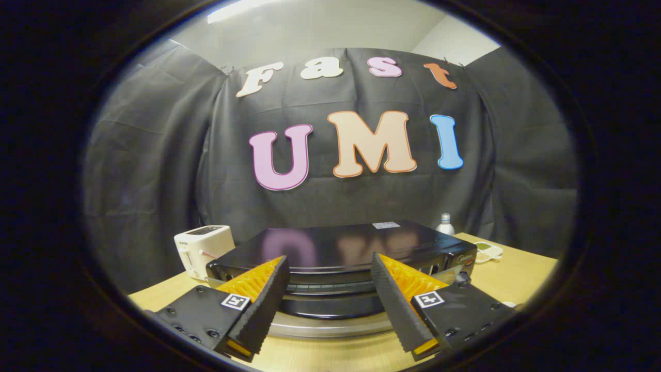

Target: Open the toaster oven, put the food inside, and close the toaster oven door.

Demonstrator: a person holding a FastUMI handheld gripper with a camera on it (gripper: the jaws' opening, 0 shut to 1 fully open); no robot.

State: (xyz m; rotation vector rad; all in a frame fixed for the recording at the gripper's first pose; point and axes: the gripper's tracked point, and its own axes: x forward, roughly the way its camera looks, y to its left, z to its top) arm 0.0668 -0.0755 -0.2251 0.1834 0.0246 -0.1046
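Gripper view | jaws spread wide, empty | toaster oven (341, 248) front partly hidden behind them

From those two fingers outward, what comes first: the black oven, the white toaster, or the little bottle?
The gripper is open, its fingers spread wide.
1. Toaster oven: just ahead, between the fingers.
2. White toaster: beyond the left finger, beside the oven.
3. Bottle: farthest, behind the oven's right rear corner.

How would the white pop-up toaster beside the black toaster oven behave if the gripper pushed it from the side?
The white toaster looks tall and narrow, so a high push would probably tip it. On the smooth wooden table a low push would likely slide it. The open gripper is at the toaster oven.
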